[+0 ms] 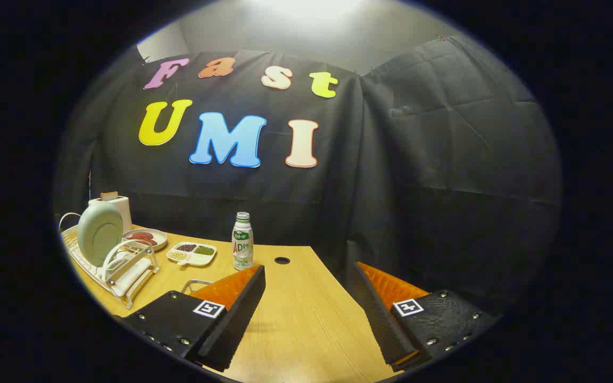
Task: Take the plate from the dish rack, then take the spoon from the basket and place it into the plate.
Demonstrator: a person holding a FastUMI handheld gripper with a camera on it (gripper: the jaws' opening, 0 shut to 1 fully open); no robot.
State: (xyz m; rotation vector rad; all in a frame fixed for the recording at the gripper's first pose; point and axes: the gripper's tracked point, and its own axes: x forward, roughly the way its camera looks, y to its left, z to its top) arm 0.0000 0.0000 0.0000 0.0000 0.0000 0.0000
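A pale green plate [100, 232] stands upright on its edge in a white dish rack [125, 272], on the wooden table [296, 314] well to the left of my fingers. My gripper [306, 272] is open, its fingers spread wide over bare tabletop with nothing between them. A thin wire rim of what may be the basket [196, 284] peeks out from behind the left finger [232, 308]; whether a spoon lies in it I cannot tell.
A small bottle [242, 242] stands just ahead of the left finger. A divided snack dish [192, 253] and a round dish with dark food [146, 238] sit beside the rack. A white toaster [112, 205] is behind the rack. A cable hole [282, 260] marks the table's far edge.
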